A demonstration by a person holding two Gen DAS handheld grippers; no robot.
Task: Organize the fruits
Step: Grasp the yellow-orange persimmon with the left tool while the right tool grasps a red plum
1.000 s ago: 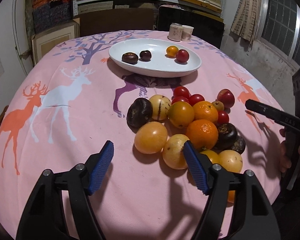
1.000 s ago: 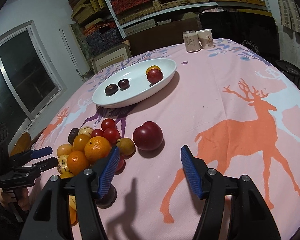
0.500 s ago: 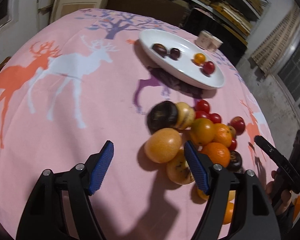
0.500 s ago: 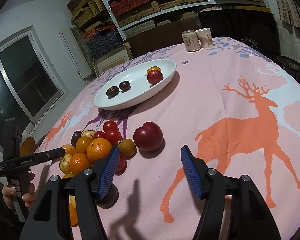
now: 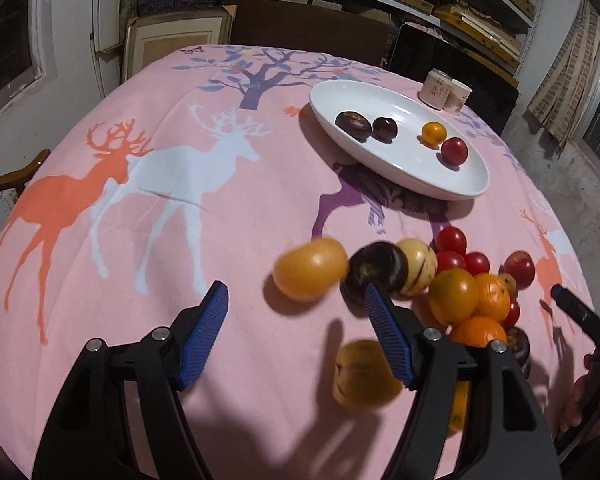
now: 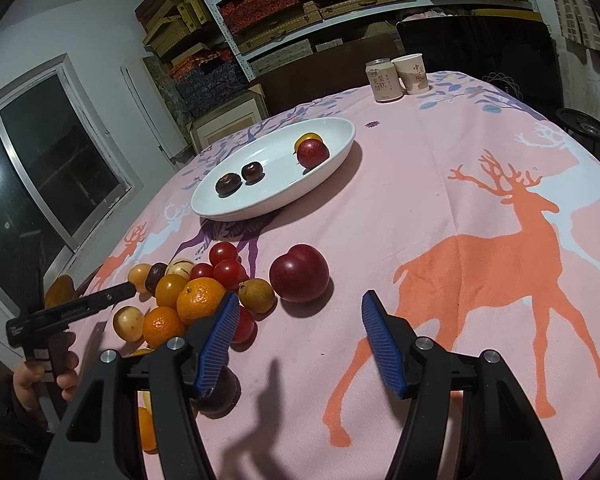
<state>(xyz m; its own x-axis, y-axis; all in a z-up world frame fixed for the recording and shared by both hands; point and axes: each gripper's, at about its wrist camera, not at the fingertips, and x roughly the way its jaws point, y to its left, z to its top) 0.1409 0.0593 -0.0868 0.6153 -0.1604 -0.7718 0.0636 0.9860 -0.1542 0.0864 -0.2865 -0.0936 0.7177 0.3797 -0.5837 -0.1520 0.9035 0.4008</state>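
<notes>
left gripper [image 5: 296, 312]: jaws apart, holding nothing, positioned just near of the orange-yellow fruit [image 5: 310, 269] at the left edge of the fruit pile [image 5: 464, 292]. right gripper [image 6: 296, 320]: jaws apart, empty, near side of the red plum [image 6: 299, 267]. white plate [image 5: 420, 176]: far side of the pile, containing four fruits. pink tablecloth [image 5: 180, 240] under all items.

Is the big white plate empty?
No. The white plate holds four fruits: two dark ones, one orange, one red.
</notes>
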